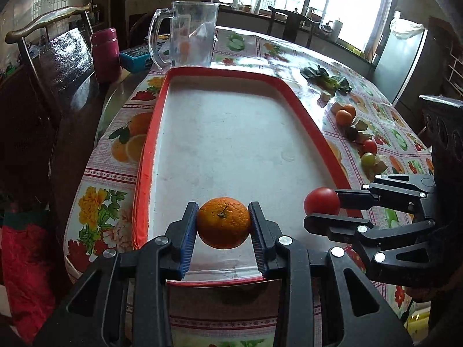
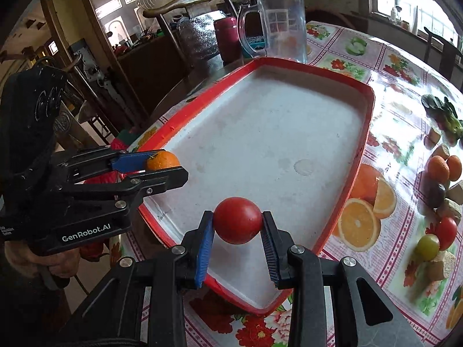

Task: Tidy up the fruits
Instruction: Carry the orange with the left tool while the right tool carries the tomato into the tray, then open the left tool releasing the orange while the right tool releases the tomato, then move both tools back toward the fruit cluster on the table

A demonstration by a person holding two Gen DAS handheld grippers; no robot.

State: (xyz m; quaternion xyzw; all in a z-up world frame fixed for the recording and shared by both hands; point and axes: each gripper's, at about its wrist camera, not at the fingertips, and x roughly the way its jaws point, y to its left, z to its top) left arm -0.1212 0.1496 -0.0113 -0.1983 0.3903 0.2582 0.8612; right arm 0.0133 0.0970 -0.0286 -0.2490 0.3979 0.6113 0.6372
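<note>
A white tray with a red rim [image 1: 150, 133] [image 2: 364, 133] lies on the table with nothing lying on it. My left gripper [image 1: 223, 224] [image 2: 166, 164] is shut on an orange [image 1: 223, 222] [image 2: 162, 159] and holds it just above the tray's near end. My right gripper [image 2: 238, 221] [image 1: 321, 206] is shut on a red tomato [image 2: 238, 220] [image 1: 321, 204] and holds it over the tray's near right edge. More fruit lies in a row right of the tray: two small oranges [image 1: 344, 114] [image 2: 444, 167], a dark fruit [image 2: 436, 194], a tomato [image 1: 369, 146] [image 2: 447, 231] and a green grape [image 1: 368, 159] [image 2: 427, 246].
Tan cubes [image 2: 439, 266] lie among the fruit. Leafy greens [image 1: 327, 78] [image 2: 442, 112] lie further back. A clear pitcher [image 1: 188, 34] [image 2: 277, 20], a magenta flask [image 1: 105, 55] and a blue box [image 1: 136, 57] stand beyond the tray. Chairs [image 1: 52, 43] stand around the table.
</note>
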